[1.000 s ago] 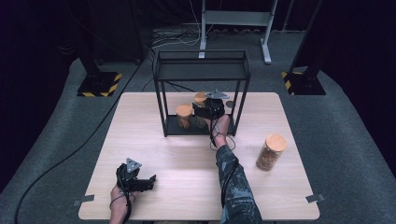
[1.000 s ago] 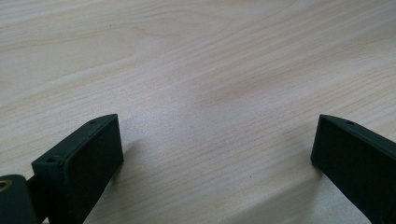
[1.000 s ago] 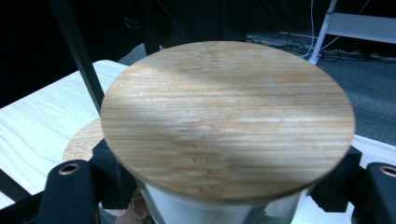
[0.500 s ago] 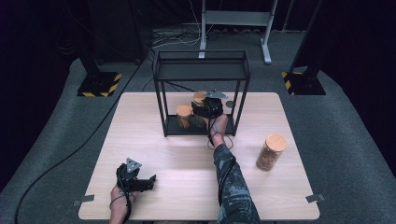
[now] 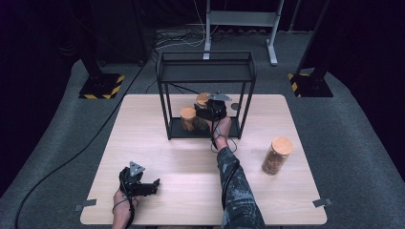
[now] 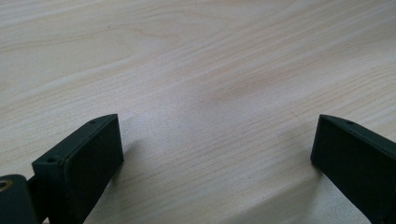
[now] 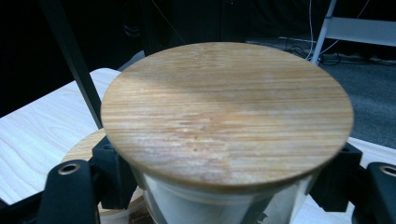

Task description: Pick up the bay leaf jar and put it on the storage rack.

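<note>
My right gripper [image 5: 208,112] reaches into the lower shelf of a black wire rack [image 5: 205,71] and is shut on a glass jar with a round wooden lid [image 7: 226,109]. Its black pads [image 7: 112,172] press the jar's glass just below the lid on both sides. A second jar with a wooden lid [image 5: 188,115] stands on the same shelf just left of the held one, its lid edge [image 7: 84,147] peeping out low in the right gripper view. My left gripper [image 5: 154,183] lies on the table at the front left, open, with bare wood between its fingers [image 6: 88,154].
A third jar with a wooden lid [image 5: 277,155] stands alone on the right side of the light wooden table [image 5: 191,157]. The rack's thin black posts [image 7: 70,56] flank the held jar. Black stand bases and cables lie on the grey floor beyond the table.
</note>
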